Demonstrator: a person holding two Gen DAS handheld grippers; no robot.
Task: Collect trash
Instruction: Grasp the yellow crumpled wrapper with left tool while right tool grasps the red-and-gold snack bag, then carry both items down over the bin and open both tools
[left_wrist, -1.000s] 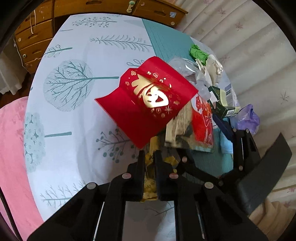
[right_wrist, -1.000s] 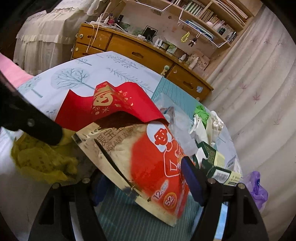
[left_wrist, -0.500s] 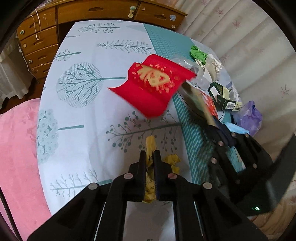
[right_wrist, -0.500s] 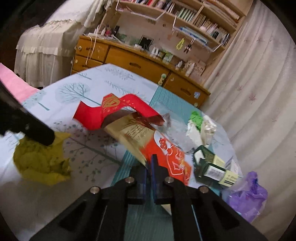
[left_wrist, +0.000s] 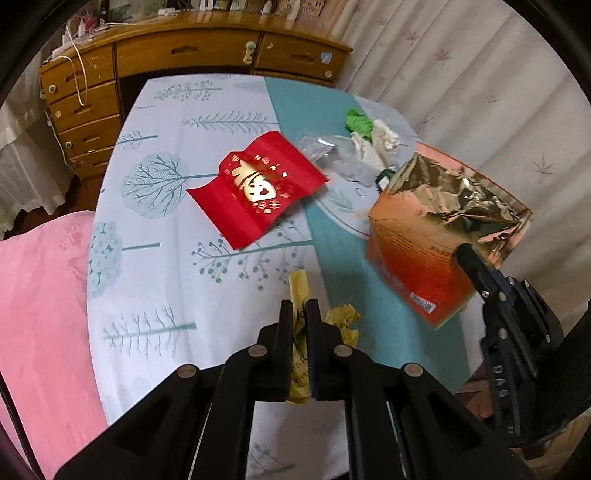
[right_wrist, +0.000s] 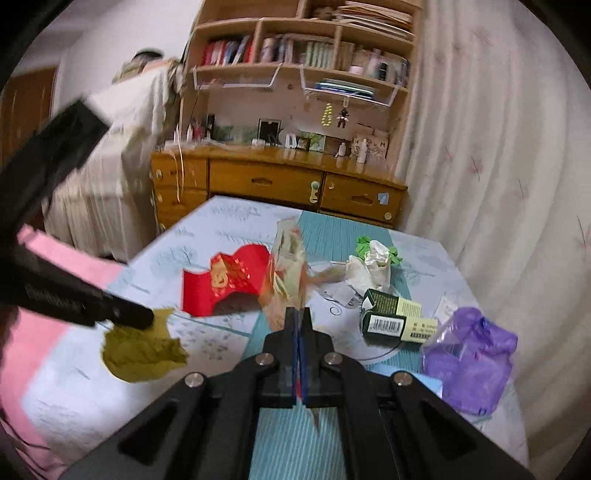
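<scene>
While your left gripper (left_wrist: 298, 308) stays clamped on the yellow wrapper (left_wrist: 300, 295), that crumpled scrap hangs clear above the tablecloth (left_wrist: 155, 258), one thin strip poking up past the fingertips. Left of centre on the cloth lies one red paper (left_wrist: 258, 188) with gold print, flat and slightly creased. Next comes one clear plastic piece (left_wrist: 328, 155), then one green scrap (left_wrist: 356, 122) beside a wad of white tissue (right_wrist: 373, 266). Two dark green boxes (right_wrist: 391, 314) sit touching each other, with one purple bag (right_wrist: 469, 354) just beside them at the right edge. Your right gripper (right_wrist: 299, 314) has just snapped shut on the orange packet (left_wrist: 436, 229), foil inside showing, lifted off the table. Both grippers tilt downward, the left more steeply.
</scene>
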